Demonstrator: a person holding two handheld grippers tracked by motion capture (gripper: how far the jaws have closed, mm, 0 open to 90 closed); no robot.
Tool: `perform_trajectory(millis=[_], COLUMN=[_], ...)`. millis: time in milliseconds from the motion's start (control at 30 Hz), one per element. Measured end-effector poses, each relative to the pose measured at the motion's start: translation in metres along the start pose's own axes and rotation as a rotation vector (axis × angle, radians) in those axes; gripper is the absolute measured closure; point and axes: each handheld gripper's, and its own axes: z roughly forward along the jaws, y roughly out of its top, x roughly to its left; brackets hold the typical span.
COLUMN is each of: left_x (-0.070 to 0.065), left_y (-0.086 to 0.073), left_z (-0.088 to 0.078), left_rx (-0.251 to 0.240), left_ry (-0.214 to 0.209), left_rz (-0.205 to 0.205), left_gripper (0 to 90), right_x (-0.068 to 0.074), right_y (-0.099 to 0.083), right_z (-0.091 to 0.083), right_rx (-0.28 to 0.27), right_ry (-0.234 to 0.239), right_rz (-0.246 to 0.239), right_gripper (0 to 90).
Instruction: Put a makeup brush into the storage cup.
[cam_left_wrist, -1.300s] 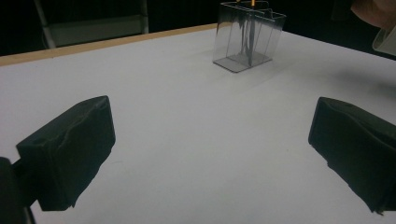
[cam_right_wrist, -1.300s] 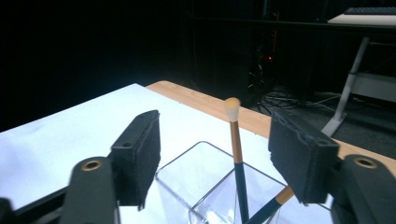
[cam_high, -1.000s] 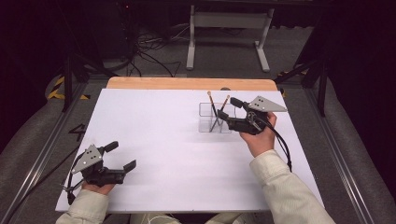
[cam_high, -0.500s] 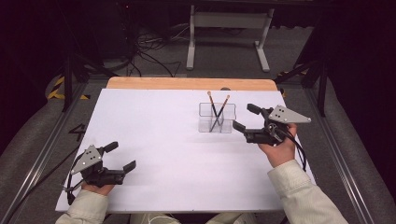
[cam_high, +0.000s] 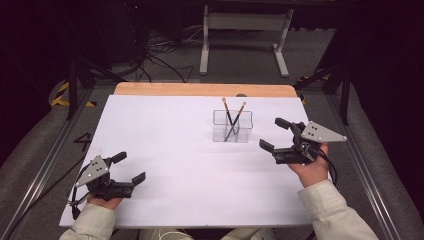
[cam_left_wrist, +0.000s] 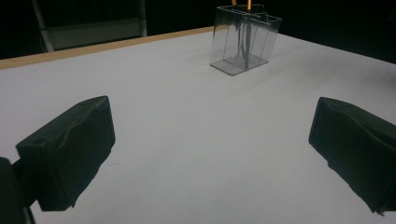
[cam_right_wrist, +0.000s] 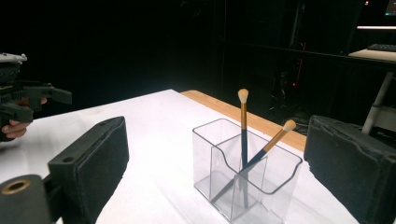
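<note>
1. Brushes (cam_high: 231, 120), two of them, are standing crossed in the clear holder (cam_high: 232, 131) on the white counter (cam_high: 175, 150), just to the left of my right tongs (cam_high: 276, 135) in the high view.
2. Right tongs are sitting near the holder but apart from it; their jaws have just been opening and are now gaping wide, gripping nothing.
3. Left tongs (cam_high: 127, 167) are resting at the near left of the counter, well apart from the holder, jaws spread wide and gripping nothing.
</note>
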Motion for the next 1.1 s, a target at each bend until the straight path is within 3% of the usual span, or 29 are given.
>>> perform_trajectory(millis=[233, 600, 833, 1100], left_x=[0.0, -0.001, 0.0, -0.001], left_y=[0.0, 0.0, 0.001, 0.001], left_z=[0.0, 0.0, 0.0, 0.0], left_rx=[-0.001, -0.007, -0.007, -0.005], left_ry=[-0.004, -0.022, -0.03, -0.032], left_rz=[0.001, 0.0, 0.013, 0.008], left_gripper=[1.0, 0.9, 0.9, 0.9], right_x=[0.001, 0.003, 0.003, 0.006], right_y=[-0.009, -0.027, -0.042, -0.058], right_z=[-0.007, -0.014, -0.021, -0.025], right_rx=[0.041, 0.052, 0.038, 0.067], right_ry=[0.001, 0.022, 0.007, 0.004], right_rz=[-0.004, 0.02, 0.052, 0.068], right_gripper=[5.3, 2.5, 2.6, 2.5])
